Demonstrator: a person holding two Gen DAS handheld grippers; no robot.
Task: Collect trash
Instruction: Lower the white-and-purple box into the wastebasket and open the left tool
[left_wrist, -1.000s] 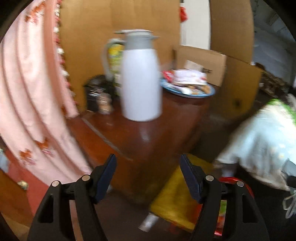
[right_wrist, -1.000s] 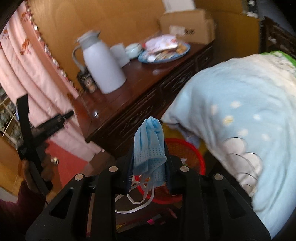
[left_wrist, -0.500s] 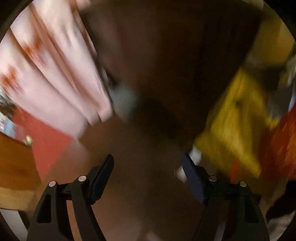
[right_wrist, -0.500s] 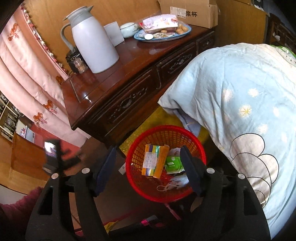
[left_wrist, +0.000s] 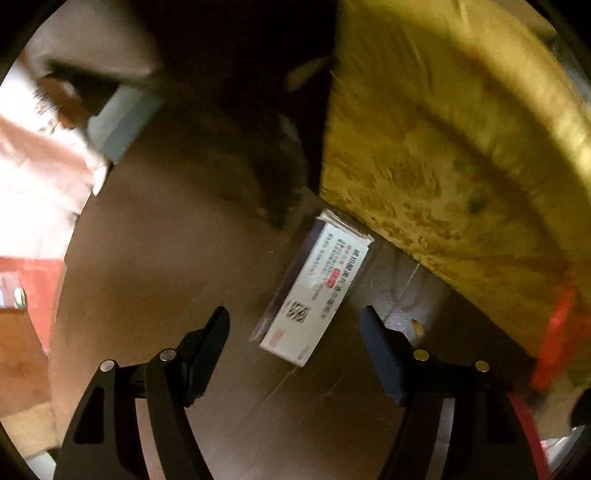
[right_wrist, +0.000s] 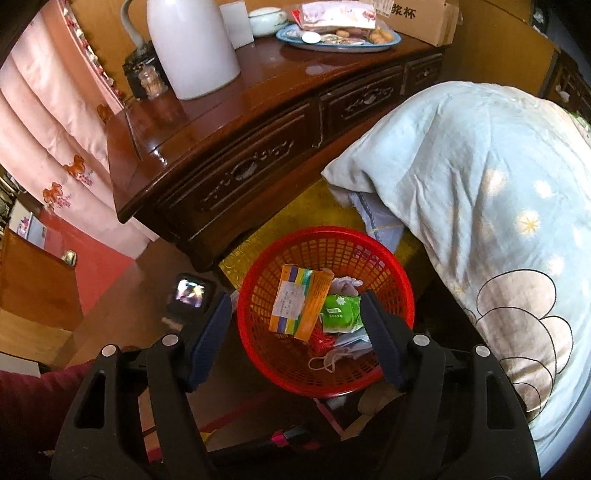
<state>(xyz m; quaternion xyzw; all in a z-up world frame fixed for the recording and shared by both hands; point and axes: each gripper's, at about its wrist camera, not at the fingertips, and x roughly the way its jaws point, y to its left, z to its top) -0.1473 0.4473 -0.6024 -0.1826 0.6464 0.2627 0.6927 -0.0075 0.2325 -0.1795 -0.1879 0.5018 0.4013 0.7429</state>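
I see a flat white carton (left_wrist: 314, 291) on wood floor (left_wrist: 166, 258); left gripper (left_wrist: 295, 332) wide, empty; right gripper (right_wrist: 295, 317) likewise, jaws just opened above the red mesh basket (right_wrist: 266, 354).

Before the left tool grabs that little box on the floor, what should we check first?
1. Left tool open: ok, nothing between its sides.
2. Box in reach: ok, it lies flat on the floor just ahead of the tool.
3. Tool lined up with box: not ok, the box lies slanted.
4. Room around the box: cannot tell, its far end is close to the yellow cloth.
5. Red basket ready: ok, open top, space left.
6. Right tool free: ok, open and empty.
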